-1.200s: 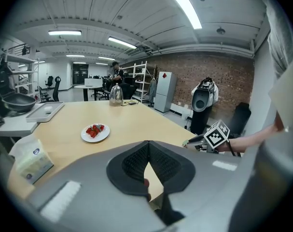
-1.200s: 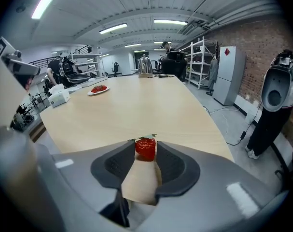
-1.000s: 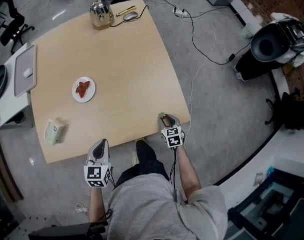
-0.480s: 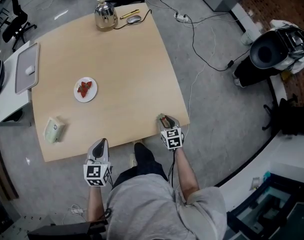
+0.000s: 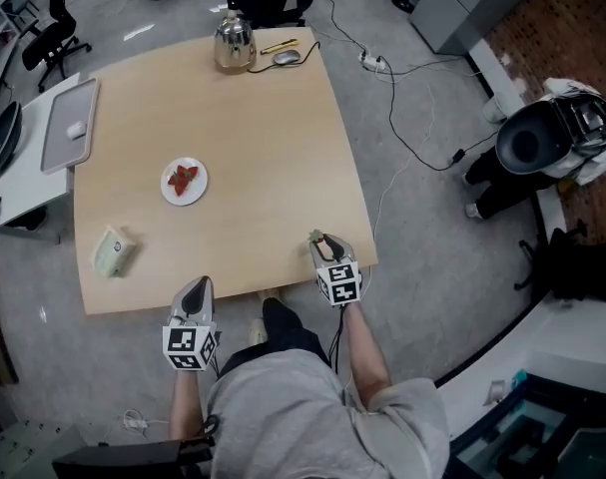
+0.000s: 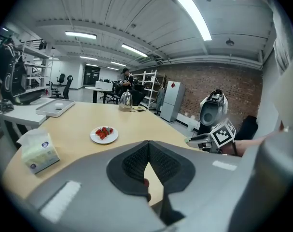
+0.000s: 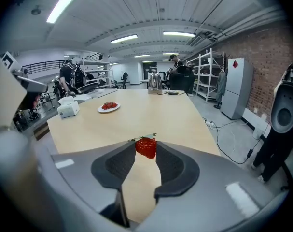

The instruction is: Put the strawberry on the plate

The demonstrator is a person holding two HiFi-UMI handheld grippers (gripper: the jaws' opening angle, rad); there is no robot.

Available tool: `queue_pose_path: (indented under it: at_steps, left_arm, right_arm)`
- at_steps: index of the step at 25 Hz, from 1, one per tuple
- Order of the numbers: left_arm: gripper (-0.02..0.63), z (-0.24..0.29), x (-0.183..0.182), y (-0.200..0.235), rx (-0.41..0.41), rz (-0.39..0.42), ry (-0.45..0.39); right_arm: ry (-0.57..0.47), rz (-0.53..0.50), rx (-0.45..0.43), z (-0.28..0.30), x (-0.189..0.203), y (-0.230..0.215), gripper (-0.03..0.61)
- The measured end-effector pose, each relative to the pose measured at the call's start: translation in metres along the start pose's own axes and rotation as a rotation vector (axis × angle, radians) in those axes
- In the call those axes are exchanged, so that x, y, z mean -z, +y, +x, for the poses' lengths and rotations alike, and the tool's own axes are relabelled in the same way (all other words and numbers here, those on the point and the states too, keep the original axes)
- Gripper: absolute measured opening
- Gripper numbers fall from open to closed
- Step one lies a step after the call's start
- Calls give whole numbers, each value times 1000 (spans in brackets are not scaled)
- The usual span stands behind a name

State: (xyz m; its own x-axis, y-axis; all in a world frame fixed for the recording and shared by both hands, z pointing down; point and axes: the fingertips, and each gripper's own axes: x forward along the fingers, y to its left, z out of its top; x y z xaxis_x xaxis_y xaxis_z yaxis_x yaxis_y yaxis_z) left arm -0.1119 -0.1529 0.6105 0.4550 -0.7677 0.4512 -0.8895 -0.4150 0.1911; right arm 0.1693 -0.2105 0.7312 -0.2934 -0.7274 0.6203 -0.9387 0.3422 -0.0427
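My right gripper (image 7: 146,149) is shut on a red strawberry (image 7: 146,146) with a green leafy cap, pinched between the jaw tips. In the head view that gripper (image 5: 320,242) hangs over the table's near right corner. The white plate (image 5: 184,181) with strawberries on it lies left of the table's middle, well away from both grippers; the right gripper view has the plate (image 7: 109,107) far ahead to the left. My left gripper (image 5: 195,295) is held just off the table's near edge, its jaws shut with nothing between them (image 6: 146,164).
A tissue box (image 5: 111,250) lies near the table's front left. A metal kettle (image 5: 235,44), a yellow pen and a mouse stand at the far edge. A grey tray (image 5: 70,123) lies on a side desk. Cables run over the floor at the right.
The head view has shifted, so the table sits a little further right and lower in frame. Both grippers keep their places; the strawberry stays in the right gripper.
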Motion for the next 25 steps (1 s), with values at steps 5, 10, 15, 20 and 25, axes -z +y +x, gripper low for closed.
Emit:
queue_pose_path:
  at_steps: [5,10,15,20,25]
  left_arm:
    - [20,-11,-1,13,-34,-16,-26]
    - [20,-16,-2,24,-80,-37,-55]
    - [20,-24,-8,31,-120,-55,-72]
    - [20,-33,-8,43,-170,-73,-84]
    - [20,-44,-4,59,-232,-101,-93]
  right_arm:
    - [-32,-28,-33,6,-20,18,138]
    - [-63,-45,-87,22,-41,33,138]
    - [-76,-85,-146,36,-64,51,138]
    - [-105,-129,-198,50,-89,71,138]
    - [-127,-179,-258,68,-112,96,138]
